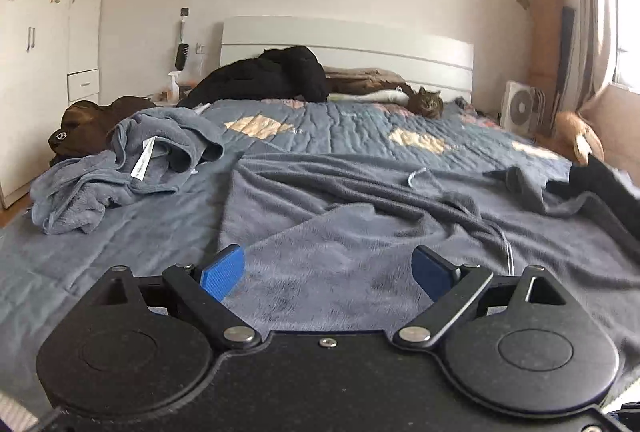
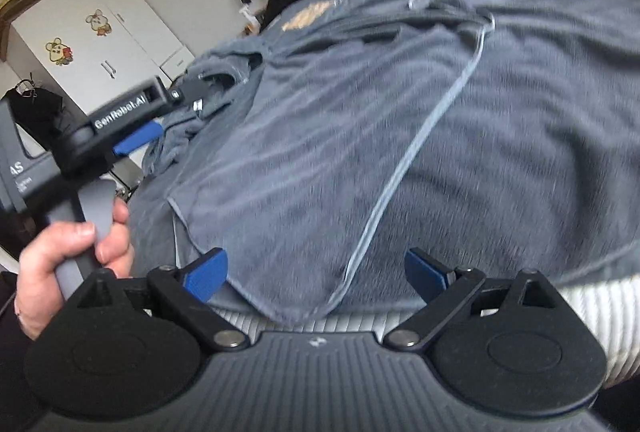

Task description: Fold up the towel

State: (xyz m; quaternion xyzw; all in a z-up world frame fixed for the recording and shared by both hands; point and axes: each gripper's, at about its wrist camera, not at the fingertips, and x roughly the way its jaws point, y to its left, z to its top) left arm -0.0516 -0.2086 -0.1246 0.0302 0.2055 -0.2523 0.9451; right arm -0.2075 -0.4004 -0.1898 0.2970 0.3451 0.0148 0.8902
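Left wrist view: left gripper hovers low over the dark grey towel spread rumpled on the bed, fingers apart and empty; the crumpled lighter towel nearby could get snagged. Right wrist view: right gripper, tilted, fingers apart above the towel's hemmed edge; pinching one layer may drag wrinkles.

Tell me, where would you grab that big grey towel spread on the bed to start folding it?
Probably by the near corner of the grey towel, where its pale hemmed edge runs down to a point just ahead of the open right gripper. That corner lies loose at the bed's edge, so coming in low from the near side looks easiest.
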